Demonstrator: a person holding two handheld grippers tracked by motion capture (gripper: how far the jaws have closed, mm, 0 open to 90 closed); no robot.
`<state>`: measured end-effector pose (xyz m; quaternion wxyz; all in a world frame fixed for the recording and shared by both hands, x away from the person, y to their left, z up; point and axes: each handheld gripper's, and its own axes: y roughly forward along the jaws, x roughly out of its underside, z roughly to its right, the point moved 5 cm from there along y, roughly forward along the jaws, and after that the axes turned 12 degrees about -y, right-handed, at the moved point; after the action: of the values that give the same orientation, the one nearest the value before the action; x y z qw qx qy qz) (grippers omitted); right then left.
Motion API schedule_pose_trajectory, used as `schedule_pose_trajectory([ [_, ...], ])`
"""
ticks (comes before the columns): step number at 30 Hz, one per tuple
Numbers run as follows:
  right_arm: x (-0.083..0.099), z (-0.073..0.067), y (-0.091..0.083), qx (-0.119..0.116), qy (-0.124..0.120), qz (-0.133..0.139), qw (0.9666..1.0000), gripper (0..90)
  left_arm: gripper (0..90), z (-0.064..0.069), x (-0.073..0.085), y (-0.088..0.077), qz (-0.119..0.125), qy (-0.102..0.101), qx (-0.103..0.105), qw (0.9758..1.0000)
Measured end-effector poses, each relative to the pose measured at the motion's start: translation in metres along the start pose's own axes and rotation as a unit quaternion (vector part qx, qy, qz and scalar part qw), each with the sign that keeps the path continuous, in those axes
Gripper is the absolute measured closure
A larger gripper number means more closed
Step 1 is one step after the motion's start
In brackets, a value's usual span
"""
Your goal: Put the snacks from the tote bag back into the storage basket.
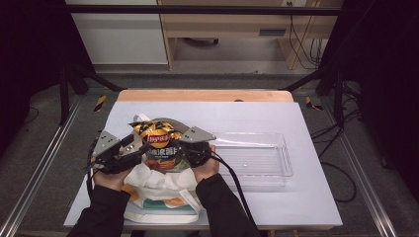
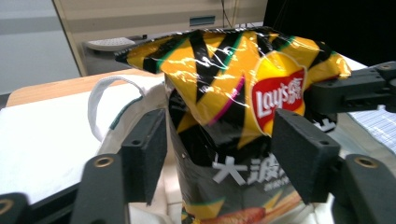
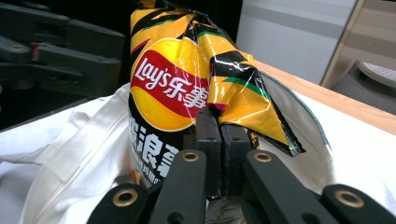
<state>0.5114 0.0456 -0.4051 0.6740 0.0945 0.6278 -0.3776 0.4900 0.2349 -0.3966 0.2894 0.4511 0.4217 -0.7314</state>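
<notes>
Standing at the near edge of the white-covered table (image 1: 306, 197), a person in dark sleeves works a two-jaw gripper in each hand over a white cloth tote bag (image 1: 160, 190) with orange and green print on its front. A yellow-and-black foil bag of Lay's crisps (image 1: 159, 143) sits upright in the mouth of the tote, its lower part down inside the cloth and its crumpled top sticking out above. The right gripper (image 3: 219, 135) has its jaws pressed together on a fold of the foil at the packet's side, so it is holding the crisp bag. The left gripper (image 2: 219, 154) stands wide, one black jaw on either side of the packet without clearly touching it; in its own view a white handle loop (image 2: 109, 91) of the tote curves up just beside the packet. Just to the right of the hands lies a clear plastic rectangular tray (image 1: 284, 168), shallow, with nothing in it. Beyond the white surface a strip of bare wooden tabletop (image 1: 202, 95) runs along the far edge, and past that stands pale wooden furniture (image 1: 232, 24) on a grey floor.
</notes>
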Motion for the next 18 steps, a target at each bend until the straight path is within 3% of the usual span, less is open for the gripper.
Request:
schedule_pose_trajectory([
  [8, -0.001, -0.006, -0.001, -0.016, -0.019, 0.003, 0.9997, 89.4, 34.4, 0.001, 0.000, 0.012, -0.010, -0.002, 0.035, 0.9993],
  [14, 0.001, -0.003, -0.001, -0.012, -0.014, -0.003, 0.9998, 89.3, 56.1, 0.001, 0.001, 0.014, -0.016, -0.021, 0.036, 0.9990],
  [18, 0.001, -0.005, 0.000, -0.011, -0.008, -0.001, 0.9999, 86.4, 66.2, 0.003, 0.003, 0.015, -0.020, -0.017, 0.029, 0.9992],
])
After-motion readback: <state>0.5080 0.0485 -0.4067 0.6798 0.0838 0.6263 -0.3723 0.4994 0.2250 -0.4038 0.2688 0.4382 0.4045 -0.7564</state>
